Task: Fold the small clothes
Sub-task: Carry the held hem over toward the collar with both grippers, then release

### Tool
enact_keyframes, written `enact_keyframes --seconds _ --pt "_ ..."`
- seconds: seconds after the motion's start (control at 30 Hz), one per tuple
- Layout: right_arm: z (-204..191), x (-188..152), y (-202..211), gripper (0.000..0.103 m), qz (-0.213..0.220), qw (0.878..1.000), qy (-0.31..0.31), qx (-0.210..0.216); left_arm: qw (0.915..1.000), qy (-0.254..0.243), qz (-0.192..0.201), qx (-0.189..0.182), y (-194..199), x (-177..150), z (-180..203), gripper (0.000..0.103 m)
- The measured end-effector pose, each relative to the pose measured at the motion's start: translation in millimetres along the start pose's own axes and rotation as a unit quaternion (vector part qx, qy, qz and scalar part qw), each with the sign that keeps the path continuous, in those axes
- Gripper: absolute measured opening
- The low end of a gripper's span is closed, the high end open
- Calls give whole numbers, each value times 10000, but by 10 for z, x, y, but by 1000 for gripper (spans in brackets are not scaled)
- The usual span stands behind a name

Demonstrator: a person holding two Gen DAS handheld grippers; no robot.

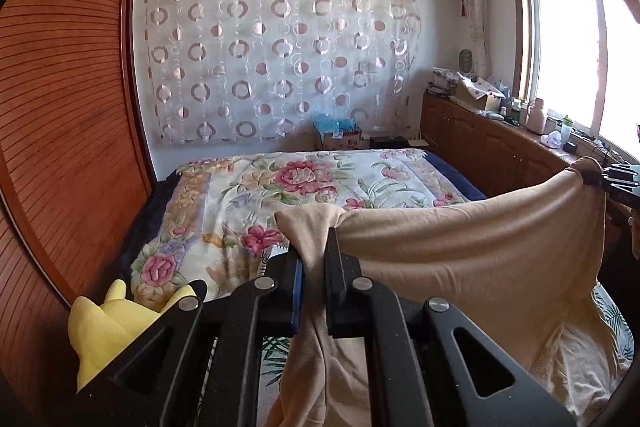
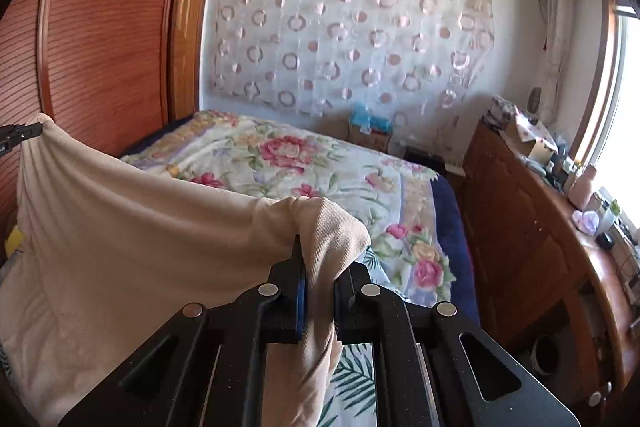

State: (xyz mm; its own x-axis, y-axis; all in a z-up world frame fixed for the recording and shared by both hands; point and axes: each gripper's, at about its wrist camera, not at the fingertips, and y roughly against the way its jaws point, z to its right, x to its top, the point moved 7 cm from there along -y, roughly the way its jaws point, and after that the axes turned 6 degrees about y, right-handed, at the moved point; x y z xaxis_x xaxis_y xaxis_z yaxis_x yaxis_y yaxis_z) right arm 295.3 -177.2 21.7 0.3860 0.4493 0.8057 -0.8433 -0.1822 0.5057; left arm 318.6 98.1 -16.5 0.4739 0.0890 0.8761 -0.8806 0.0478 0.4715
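A beige garment [image 1: 480,259] hangs stretched between my two grippers above the bed. My left gripper [image 1: 314,247] is shut on one corner of it, with cloth bunched between the fingers. The right gripper [image 1: 600,179] shows at the far right of the left wrist view, pinching the other corner. In the right wrist view the right gripper [image 2: 320,255] is shut on the beige garment [image 2: 132,239], and the left gripper [image 2: 32,130] holds the far corner at the left edge. The garment's lower part drapes down toward the bed.
A floral blanket [image 1: 288,187] covers the bed [image 2: 452,211]. A yellow cloth [image 1: 104,327] lies at lower left. A wooden wardrobe [image 1: 60,107] stands to the left. A cluttered wooden cabinet [image 2: 532,227] runs under the window on the right. Boxes [image 1: 340,137] stand by the far wall.
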Motion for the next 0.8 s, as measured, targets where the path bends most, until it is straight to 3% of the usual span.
enact_keyframes --seconds 0.13,0.5,0.6,0.7,0.8 --pt "92 215 -254 10 -223 9997 -85 24 9998 7 -213 21 -250 -100 -19 9" --pt "172 162 -810 10 -638 9972 -296 256 9973 46 -731 109 -926 -280 -97 9" --pt "177 126 -820 11 -655 9964 -416 343 9968 -13 -792 134 -959 -290 -100 19" --pt "177 53 -744 24 -673 9961 -456 336 9970 -47 -759 155 -884 -286 -124 46" --pt "169 -13 -634 34 -646 9956 -516 430 9958 43 -915 -13 -749 -343 -145 55"
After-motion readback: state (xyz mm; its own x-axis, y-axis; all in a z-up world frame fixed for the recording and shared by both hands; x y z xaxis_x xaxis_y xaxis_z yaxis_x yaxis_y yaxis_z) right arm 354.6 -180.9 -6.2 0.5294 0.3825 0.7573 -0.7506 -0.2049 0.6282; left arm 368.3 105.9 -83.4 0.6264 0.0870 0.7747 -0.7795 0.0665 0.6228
